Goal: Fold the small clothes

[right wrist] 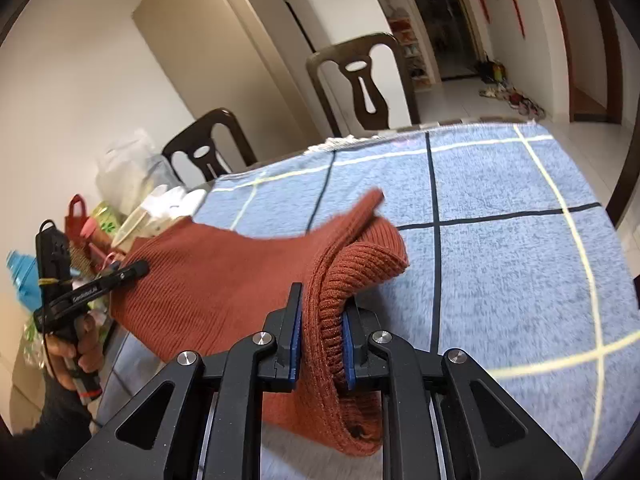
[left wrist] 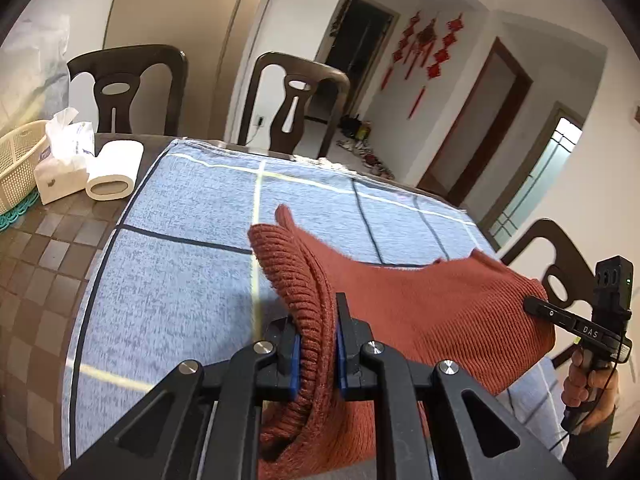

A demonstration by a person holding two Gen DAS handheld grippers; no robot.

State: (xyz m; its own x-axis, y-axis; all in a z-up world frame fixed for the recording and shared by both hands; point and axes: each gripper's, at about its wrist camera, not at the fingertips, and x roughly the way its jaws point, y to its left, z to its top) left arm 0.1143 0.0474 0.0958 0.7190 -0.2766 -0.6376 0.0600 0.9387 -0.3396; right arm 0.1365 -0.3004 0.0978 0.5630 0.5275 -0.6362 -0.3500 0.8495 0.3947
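Observation:
A rust-red knitted garment (left wrist: 420, 312) hangs stretched between my two grippers, lifted off the blue checked cloth (left wrist: 180, 280) that covers the table. In the left wrist view my left gripper (left wrist: 316, 320) is shut on a ribbed edge of it, and my right gripper (left wrist: 536, 307) pinches the far end at the right. From the right wrist view, the right gripper (right wrist: 322, 304) clamps the ribbed hem of the garment (right wrist: 224, 280), while the left gripper (right wrist: 136, 270) bites the opposite end. A narrow strip of the knit sticks up behind each clamp. The blue cloth (right wrist: 500, 260) lies flat beneath.
A tissue pack (left wrist: 64, 160), a paper roll (left wrist: 114, 172) and a cream basket (left wrist: 16, 168) sit on the tiled tabletop at the left. Dark chairs (left wrist: 296, 100) ring the table. Bags and bottles (right wrist: 100, 220) crowd the left table end. A hand (left wrist: 588, 384) holds the right gripper's handle.

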